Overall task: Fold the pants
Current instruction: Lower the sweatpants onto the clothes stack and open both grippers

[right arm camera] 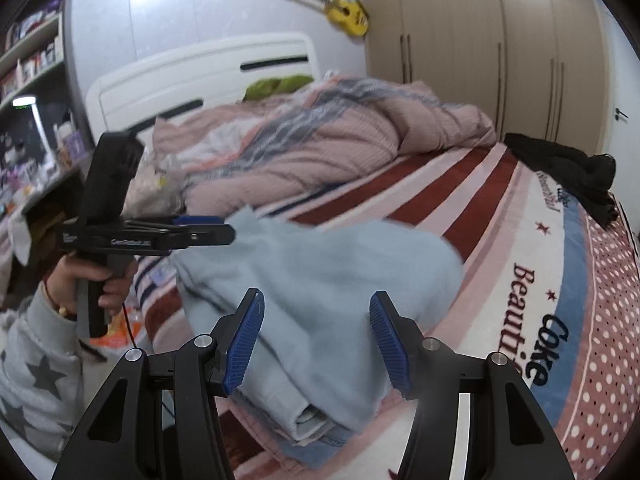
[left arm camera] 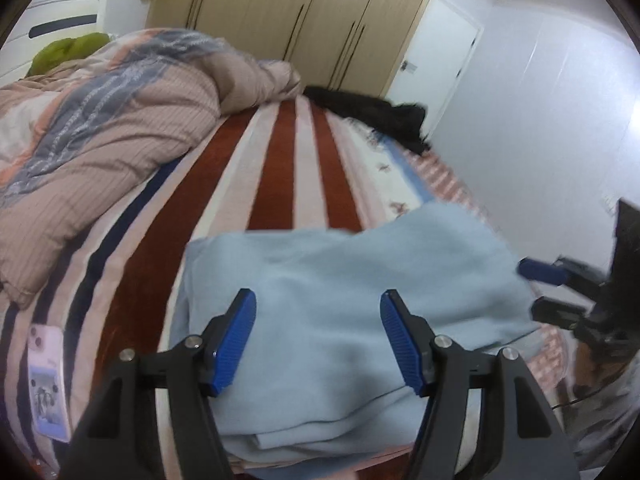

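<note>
Your light blue pants (left arm camera: 340, 300) lie folded in a layered stack at the near edge of the striped bed (left arm camera: 280, 168). Your left gripper (left arm camera: 318, 340) and right gripper (right arm camera: 316, 340) both hover open and empty above them. The folding looks nearly finished.

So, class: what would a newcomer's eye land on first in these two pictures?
First, the light blue pants, folded in layers at the near edge of the striped blanket, with the open left gripper and right gripper above them. Then the rumpled pink quilt towards the headboard, and the yellow toy guitar on the wall.
</note>
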Available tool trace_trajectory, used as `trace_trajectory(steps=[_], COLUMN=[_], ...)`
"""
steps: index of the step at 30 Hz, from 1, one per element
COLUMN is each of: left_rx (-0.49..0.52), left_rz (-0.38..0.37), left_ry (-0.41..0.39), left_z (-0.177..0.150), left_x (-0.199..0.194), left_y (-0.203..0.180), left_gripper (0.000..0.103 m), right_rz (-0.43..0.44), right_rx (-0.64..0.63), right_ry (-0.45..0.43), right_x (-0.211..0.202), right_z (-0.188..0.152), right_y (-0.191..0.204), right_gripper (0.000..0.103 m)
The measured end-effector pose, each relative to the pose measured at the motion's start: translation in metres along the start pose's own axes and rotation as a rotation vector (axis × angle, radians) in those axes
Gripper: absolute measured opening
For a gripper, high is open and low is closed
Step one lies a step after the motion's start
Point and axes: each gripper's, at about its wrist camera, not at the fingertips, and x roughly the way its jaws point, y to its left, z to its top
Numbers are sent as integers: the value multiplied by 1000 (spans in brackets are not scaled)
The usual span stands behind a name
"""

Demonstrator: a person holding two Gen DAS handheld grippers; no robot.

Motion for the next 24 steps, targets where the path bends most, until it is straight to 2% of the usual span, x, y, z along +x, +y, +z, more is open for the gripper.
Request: trace_trajectory(steps=[4, 7, 11, 14, 18, 21, 24], left_rx=[-28, -13, 28, 24, 28, 39, 39], left_rz=[-8, -25, 9, 26, 71, 89, 131], left_ry=[14, 6, 1, -6, -22, -36, -48], left_z=[-13, -20, -21, -20, -21, -23, -23], left_x=[4, 3, 2, 0, -4, -8, -11], left_y=[13, 9, -1, -6, -17, -29, -39], left_gripper=[58, 57, 57, 58, 66, 67, 69], right_rz=[-27, -34, -11, -26, -39, -47, -52], right_rx=[3, 40, 63, 46, 19, 25, 34], right_ry=[43, 124, 104, 104, 79, 58, 42], right_x=[15, 31, 31, 28, 20, 13, 4], right_z=[-12, -28, -35, -34, -32, -33, -34], right_y=[-6, -20, -28, -25, -21, -23, -27], right_gripper=[52, 52, 52, 52, 52, 59, 60])
